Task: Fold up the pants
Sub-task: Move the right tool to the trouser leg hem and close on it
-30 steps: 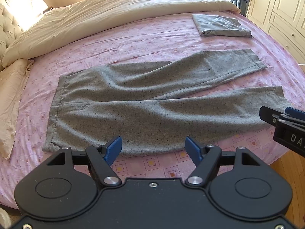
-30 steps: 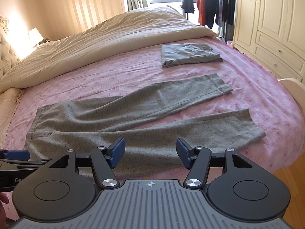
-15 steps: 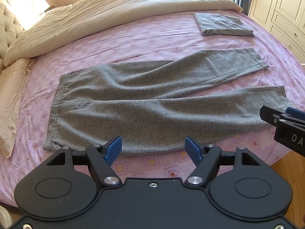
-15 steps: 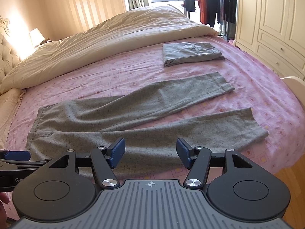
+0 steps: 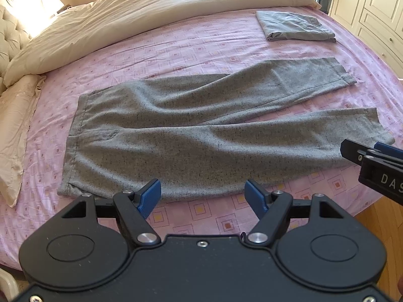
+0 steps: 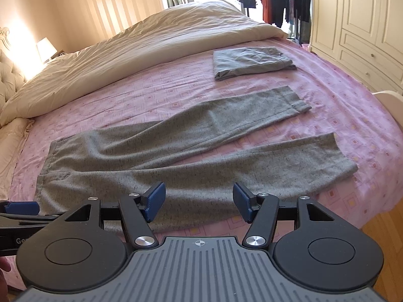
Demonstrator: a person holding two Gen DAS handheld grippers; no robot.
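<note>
Grey pants point(image 5: 201, 130) lay flat across the pink bed point(image 5: 191, 42), waistband left, legs splayed apart to the right. Left tongs point(image 5: 202, 196) and right tongs point(image 6: 199, 202) both gaped wide, empty, poised over the pants' near edge. Folded grey garment point(image 6: 252, 61) sat beyond.

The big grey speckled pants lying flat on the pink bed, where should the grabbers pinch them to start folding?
Probably at the near long edge of the grey speckled fabric pants: the left gripper by the waistband corner, the right gripper by the near leg's hem. Both have open jaws and hover just off that edge, so come in low from the near bedside, since the cloth lies flat.
</note>
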